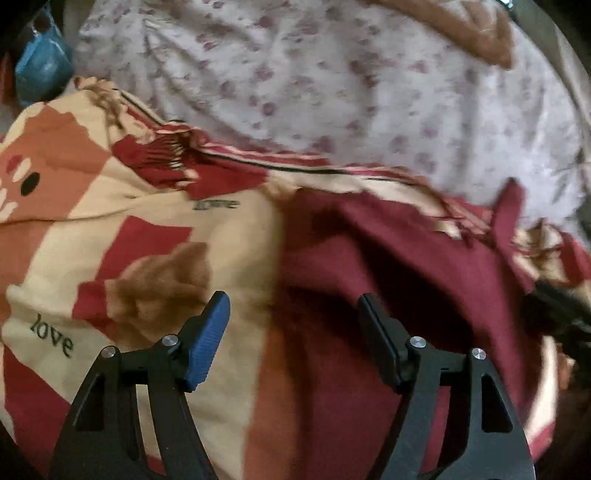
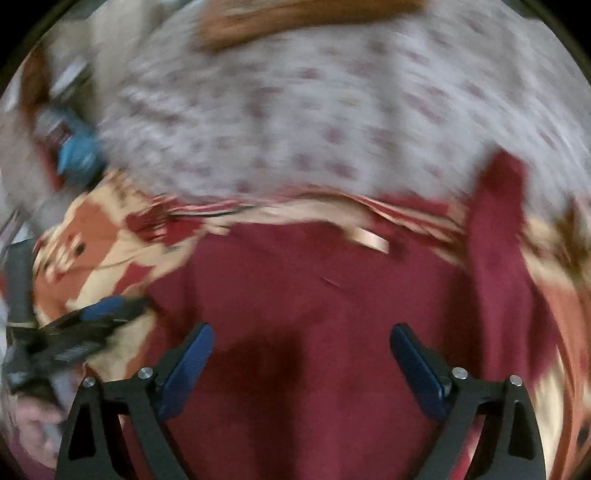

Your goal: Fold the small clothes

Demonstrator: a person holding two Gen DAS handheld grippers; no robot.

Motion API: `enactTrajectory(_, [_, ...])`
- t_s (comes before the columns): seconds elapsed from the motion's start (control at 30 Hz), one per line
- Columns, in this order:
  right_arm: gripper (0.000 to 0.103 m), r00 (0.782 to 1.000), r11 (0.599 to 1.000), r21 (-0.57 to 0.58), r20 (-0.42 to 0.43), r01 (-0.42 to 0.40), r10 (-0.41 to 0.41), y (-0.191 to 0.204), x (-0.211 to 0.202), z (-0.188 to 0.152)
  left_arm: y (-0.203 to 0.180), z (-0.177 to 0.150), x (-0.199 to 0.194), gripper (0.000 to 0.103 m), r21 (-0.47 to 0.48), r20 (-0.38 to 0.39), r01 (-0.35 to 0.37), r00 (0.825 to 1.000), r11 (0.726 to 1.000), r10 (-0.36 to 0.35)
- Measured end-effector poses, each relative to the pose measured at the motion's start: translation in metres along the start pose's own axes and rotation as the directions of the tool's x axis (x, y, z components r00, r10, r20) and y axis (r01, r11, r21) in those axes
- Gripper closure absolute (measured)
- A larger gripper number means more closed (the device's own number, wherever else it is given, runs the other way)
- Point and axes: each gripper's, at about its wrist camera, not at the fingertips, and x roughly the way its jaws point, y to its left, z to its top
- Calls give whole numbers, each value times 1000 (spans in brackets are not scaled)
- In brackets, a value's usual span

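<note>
A dark maroon garment lies spread on a patterned blanket; it also shows in the left wrist view, with a strip sticking up at its far right. My left gripper is open and empty, over the garment's left edge. My right gripper is open and empty, just above the middle of the garment. The left gripper also shows at the left of the right wrist view. The right wrist view is blurred.
The blanket is cream, red and orange with "love" printed on it. Beyond it lies a white floral sheet. A blue object sits far left. A brown cushion lies at the back.
</note>
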Motion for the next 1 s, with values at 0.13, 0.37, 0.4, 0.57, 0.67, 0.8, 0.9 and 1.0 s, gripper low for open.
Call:
enactTrajectory(0.13, [18,997,989,-145,-74,-2,-9,50,55,23,0,-10,29,31,82,-54,-72,996,994,76])
enactTrajectory(0.37, [87,995,997,-77,-100,22,-29,22,71,23,2,-11,36,31,68,-71,-45,996,997,50])
enactTrajectory(0.4, [87,998,999,-47,-54,25,-27,11,52,23,1,-11,35,31,71,-72,-47,996,996,53])
enactTrajectory(0.57, [86,970,967,74,-19,244,-243,-66,-15,-10,1,-14,27,31,62,-78,-47,996,997,52])
enactTrajectory(0.67, [53,962,943,199,-124,265,-244,-108,-29,-27,6,-20,19,31,25,-93,-49,994,998,52])
enactTrajectory(0.8, [51,990,975,178,23,130,-136,-87,-56,-6,10,-18,16,31,5,-66,-97,993,995,97])
enactTrajectory(0.9, [47,995,996,0,35,-95,94,-28,-23,29,18,-17,16,31,-3,-54,-123,991,992,122])
enactTrajectory(1.0, [43,990,977,-163,-51,-135,128,24,48,60,31,-16,20,31,-28,-64,-143,988,989,141])
